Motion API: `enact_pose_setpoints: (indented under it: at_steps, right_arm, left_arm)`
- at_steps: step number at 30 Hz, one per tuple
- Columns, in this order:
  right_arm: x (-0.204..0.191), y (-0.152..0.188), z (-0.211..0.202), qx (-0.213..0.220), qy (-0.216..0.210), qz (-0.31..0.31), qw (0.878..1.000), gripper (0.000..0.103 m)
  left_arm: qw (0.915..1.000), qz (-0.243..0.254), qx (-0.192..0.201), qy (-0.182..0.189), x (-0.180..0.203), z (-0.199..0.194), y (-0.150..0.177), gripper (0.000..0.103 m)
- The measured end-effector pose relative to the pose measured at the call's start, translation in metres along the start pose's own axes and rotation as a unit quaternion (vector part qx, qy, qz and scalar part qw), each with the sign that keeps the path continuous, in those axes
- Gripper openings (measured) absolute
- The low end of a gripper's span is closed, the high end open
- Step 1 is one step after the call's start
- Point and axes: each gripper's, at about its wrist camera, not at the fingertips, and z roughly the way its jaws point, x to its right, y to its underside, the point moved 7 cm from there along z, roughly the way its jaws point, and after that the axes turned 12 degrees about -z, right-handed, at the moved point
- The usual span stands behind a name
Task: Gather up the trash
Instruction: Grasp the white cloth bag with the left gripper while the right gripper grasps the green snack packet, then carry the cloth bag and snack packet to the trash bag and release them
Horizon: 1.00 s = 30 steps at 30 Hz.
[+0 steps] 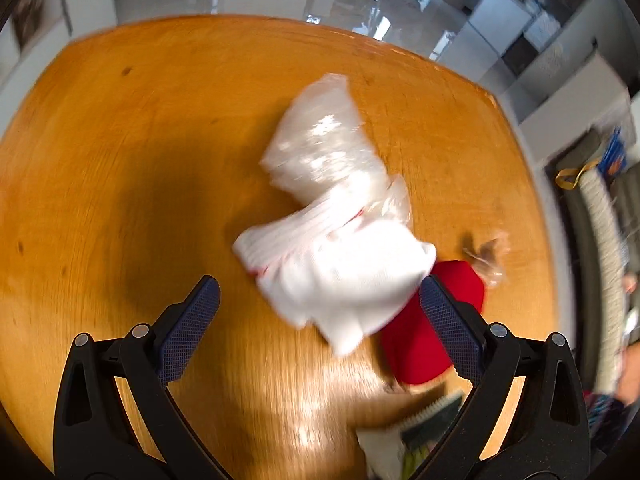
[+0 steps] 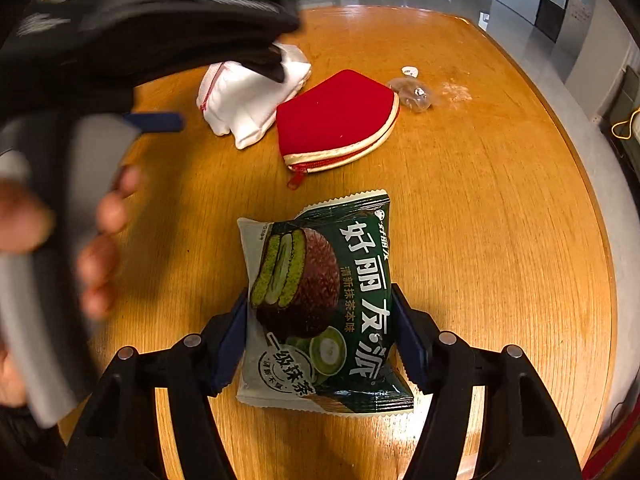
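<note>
Two grippers are in play. My right gripper clamps the green matcha-pie wrapper at the tabletop's near edge; its long axis runs away from me, torn end far. My left gripper hovers with jaws wide over the white pouch. Judged step: wrapper grasped; next, lift it clear and carry it to a bin, none visible.

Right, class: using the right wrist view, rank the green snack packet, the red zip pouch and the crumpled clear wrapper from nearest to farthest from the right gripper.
1. Green snack packet: between the right gripper's fingers.
2. Red zip pouch: mid-table, straight ahead.
3. Crumpled clear wrapper: beyond the pouch, to its right.
</note>
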Motion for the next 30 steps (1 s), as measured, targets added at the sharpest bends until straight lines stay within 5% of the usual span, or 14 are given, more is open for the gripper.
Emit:
enact_pose_setpoints:
  at_steps: [2, 3, 4, 7, 20, 30]
  right_arm:
    - [-0.003, 0.007, -0.002, -0.001, -0.002, 0.0, 1.0, 0.066]
    - [-0.004, 0.009, -0.004, -0.001, -0.003, -0.001, 1.0, 0.066]
    - [-0.003, 0.008, -0.005, -0.001, -0.006, -0.001, 1.0, 0.066]
    - [-0.006, 0.01, -0.005, 0.001, -0.017, 0.0, 1.0, 0.066]
    - [-0.059, 0.044, -0.028, 0.01, -0.054, -0.013, 0.998, 0.066]
    - [-0.137, 0.066, -0.046, 0.014, -0.084, -0.062, 0.995, 0.066]
  left_arm:
    - [0.9997, 0.02, -0.006, -0.013, 0.0, 0.01, 0.002, 0.086]
    - [0.9994, 0.033, 0.006, -0.012, -0.001, 0.009, 0.003, 0.075]
    - [0.9989, 0.043, 0.009, -0.013, -0.002, 0.007, 0.004, 0.049]
    - [0.9989, 0.047, 0.001, -0.005, -0.018, 0.001, 0.008, 0.028]
    - [0.9998, 0.021, 0.004, -0.002, -0.129, -0.056, 0.059, 0.026]
    - [0.9987, -0.004, 0.05, 0.01, -0.193, -0.123, 0.125, 0.026]
